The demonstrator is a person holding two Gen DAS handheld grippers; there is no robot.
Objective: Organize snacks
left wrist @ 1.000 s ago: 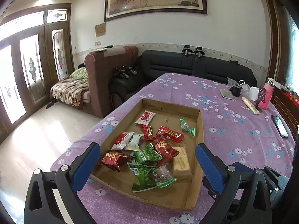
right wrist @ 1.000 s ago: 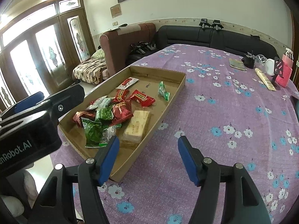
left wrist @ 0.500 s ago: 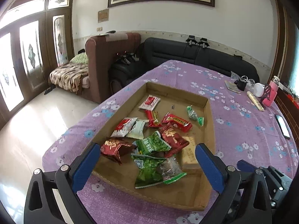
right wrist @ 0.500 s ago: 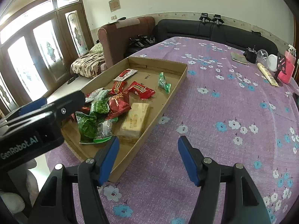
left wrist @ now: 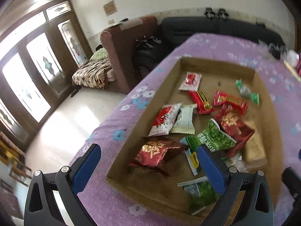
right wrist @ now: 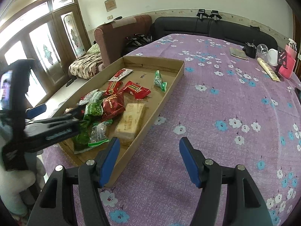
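Reading my two wrist feeds, biggest thing first:

Table [right wrist: 216, 113]: purple flowered cloth. My right feed shows its whole far end; my left feed shows only the near corner, blurred.
Cardboard tray [left wrist: 205, 66]: lies flat on the table's left side, snacks piled at its near end. My left feed looks down into it; my right feed sees it from its right side.
Left gripper [left wrist: 148, 162]: released, jaws wide, nothing between the pads. One blue pad is over the cloth outside the tray's left wall, the other over the green packets. My right feed shows only its dark body [right wrist: 50, 126] reaching over the tray's near left corner.
Right gripper [right wrist: 148, 156]: released, empty, above bare cloth just beside the tray's near right corner.
Tan block snack [right wrist: 131, 120]: sharp in my right feed, against the tray's right wall.
Dark red packet [left wrist: 158, 154]: between the left pads, not touched; mostly hidden in my right feed.
Green twisted candy [right wrist: 160, 81]: alone, toward the tray's far end.
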